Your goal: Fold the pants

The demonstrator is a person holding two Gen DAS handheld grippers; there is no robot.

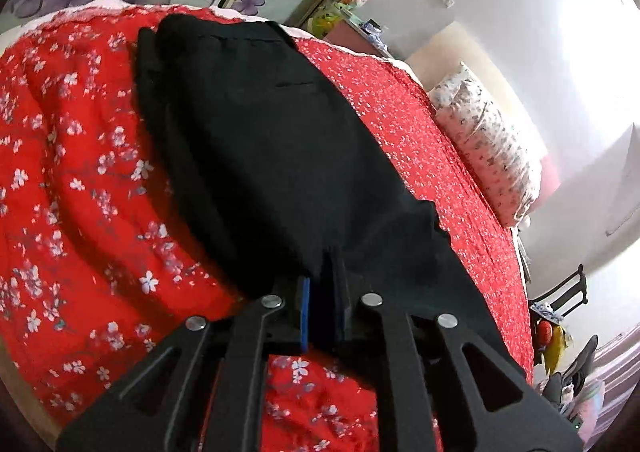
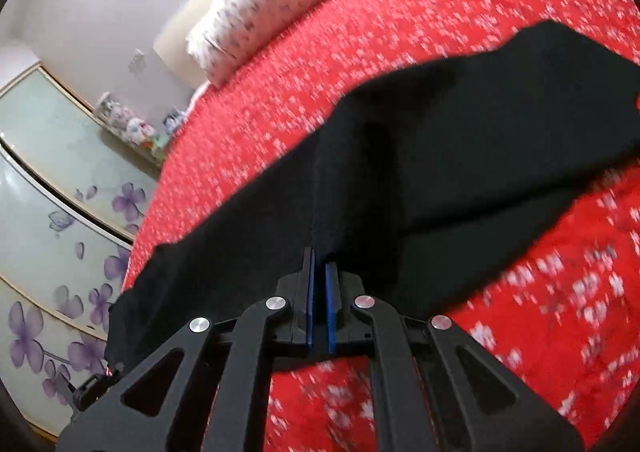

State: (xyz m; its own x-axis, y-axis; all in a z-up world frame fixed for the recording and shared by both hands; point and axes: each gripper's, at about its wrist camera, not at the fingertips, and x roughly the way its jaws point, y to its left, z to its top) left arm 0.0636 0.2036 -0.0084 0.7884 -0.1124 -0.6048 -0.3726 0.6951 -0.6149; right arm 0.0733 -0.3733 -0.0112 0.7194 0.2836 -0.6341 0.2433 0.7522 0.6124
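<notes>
Both of your tools already have the black pants (image 1: 256,139) between their jaws, so what matters for the coming move is the direction in which the cloth runs away from each grip.

In the left wrist view, the left gripper (image 1: 322,292) is clenched on a near edge of the fabric. From there the pants stretch straight forward, away from you, over the red flowered bedspread (image 1: 72,155). The long axis points to the far side of the bed, where a straight band like a waistband and a small slit pocket (image 1: 295,84) are visible. So the far end seems to be the waist, and you hold the leg end.

In the right wrist view, the right gripper (image 2: 319,284) is also closed on the pants (image 2: 460,155), the blue pads pressed on a fold of cloth. Here the fabric spreads to both sides of the jaws, and a part hangs lifted above the bed. This view is blurred, so I cannot tell the exact edge.

The pants look matte, thin and soft, with few wrinkles; most of them lies flat on the bed. A patterned pillow (image 1: 486,143) lies at the far right, well apart from the cloth.

I judge that the fold must go along this long axis, toward the waist.
</notes>
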